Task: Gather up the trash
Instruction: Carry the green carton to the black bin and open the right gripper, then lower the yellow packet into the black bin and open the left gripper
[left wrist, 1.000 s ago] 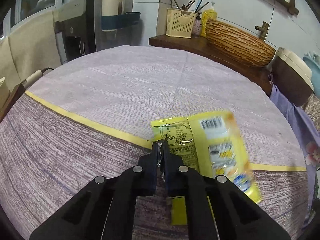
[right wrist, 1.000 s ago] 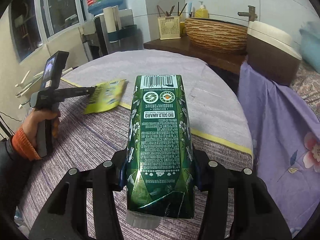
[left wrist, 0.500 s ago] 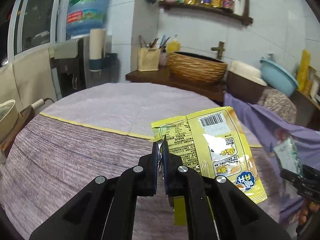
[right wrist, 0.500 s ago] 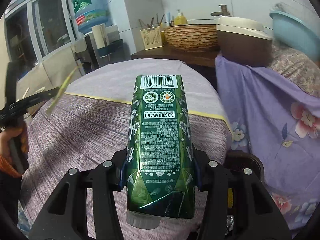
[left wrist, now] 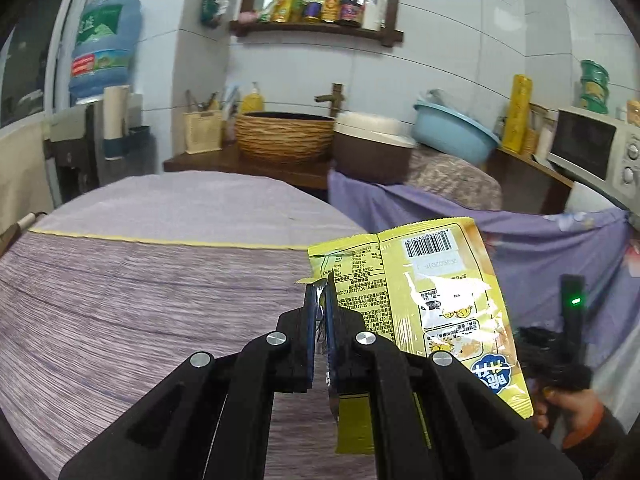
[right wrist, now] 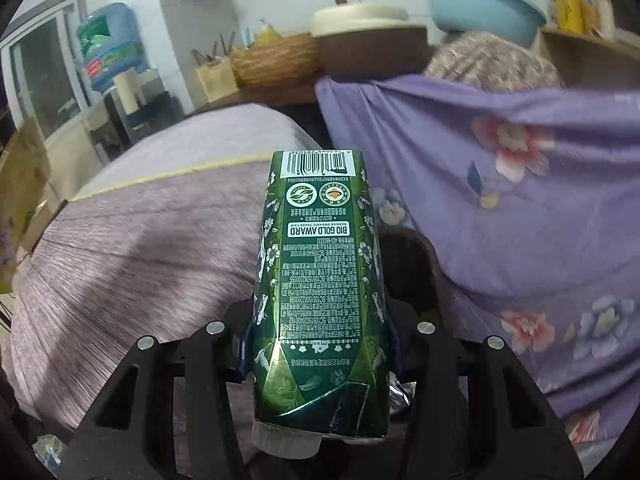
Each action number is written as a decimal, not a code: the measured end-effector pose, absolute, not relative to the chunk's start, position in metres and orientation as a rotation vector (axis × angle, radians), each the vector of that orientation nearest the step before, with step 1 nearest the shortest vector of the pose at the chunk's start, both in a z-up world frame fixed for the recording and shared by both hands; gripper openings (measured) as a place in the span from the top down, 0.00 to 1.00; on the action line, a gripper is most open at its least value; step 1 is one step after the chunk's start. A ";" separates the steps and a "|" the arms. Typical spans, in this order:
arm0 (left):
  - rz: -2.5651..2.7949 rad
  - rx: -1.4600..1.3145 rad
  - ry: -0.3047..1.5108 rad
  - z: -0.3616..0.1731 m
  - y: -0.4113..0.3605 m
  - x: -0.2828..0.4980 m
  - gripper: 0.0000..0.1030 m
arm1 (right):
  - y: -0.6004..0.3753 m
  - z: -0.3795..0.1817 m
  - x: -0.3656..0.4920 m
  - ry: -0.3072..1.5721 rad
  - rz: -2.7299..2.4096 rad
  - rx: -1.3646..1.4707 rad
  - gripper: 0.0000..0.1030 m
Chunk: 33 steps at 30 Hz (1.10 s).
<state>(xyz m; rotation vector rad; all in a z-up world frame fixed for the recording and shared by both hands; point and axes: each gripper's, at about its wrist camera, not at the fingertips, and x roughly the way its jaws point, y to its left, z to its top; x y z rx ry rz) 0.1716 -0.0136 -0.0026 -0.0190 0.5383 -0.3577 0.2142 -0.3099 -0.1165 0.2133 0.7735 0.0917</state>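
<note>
Purple-clothed table (left wrist: 120, 300), left gripper (left wrist: 320, 292) fingers clamping yellow snack wrapper (left wrist: 432, 300), right gripper (right wrist: 320, 320) fingers gripping green carton (right wrist: 320, 280)

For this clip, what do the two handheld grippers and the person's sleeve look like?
Both grippers are matte black plastic with angular linkage arms and round silver pivot screws. The left gripper has blue pads on its jaws; blue edges also show on the right gripper. In the left wrist view the right unit's upright black body carries a small green light, and the hand below wears a dark sleeve with an orange cuff.
</note>
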 end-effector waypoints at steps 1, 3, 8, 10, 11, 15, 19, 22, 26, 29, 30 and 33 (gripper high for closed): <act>-0.374 -0.019 0.547 -0.007 -0.023 0.170 0.94 | -0.315 -0.128 0.214 0.792 0.081 0.219 0.52; -0.395 -0.013 0.562 -0.014 -0.036 0.168 0.94 | -0.320 -0.148 0.219 0.832 0.075 0.229 0.52; -0.422 0.037 0.566 -0.024 -0.067 0.162 0.94 | -0.327 -0.201 0.236 0.915 0.082 0.278 0.52; -0.438 0.051 0.571 -0.027 -0.075 0.159 0.94 | -0.325 -0.214 0.246 0.947 0.081 0.284 0.51; -0.443 0.054 0.576 -0.029 -0.079 0.158 0.94 | -0.324 -0.224 0.251 0.967 0.072 0.288 0.51; -0.447 0.090 0.589 -0.039 -0.090 0.159 0.94 | -0.326 -0.241 0.260 1.001 0.062 0.301 0.45; -0.462 0.115 0.610 -0.049 -0.100 0.162 0.94 | -0.331 -0.232 0.251 0.974 0.054 0.319 0.44; -0.482 0.145 0.626 -0.057 -0.114 0.161 0.94 | -0.337 -0.220 0.240 0.948 0.038 0.322 0.43; -0.510 0.237 0.634 -0.070 -0.141 0.160 0.94 | -0.357 -0.198 0.220 0.896 -0.016 0.329 0.40; -0.514 0.285 0.651 -0.084 -0.158 0.164 0.94 | -0.373 -0.184 0.204 0.856 -0.078 0.316 0.39; -0.511 0.300 0.653 -0.088 -0.162 0.166 0.94 | -0.380 -0.180 0.198 0.845 -0.110 0.304 0.39; -0.502 0.363 0.668 -0.103 -0.181 0.175 0.94 | -0.402 -0.172 0.181 0.824 -0.180 0.292 0.39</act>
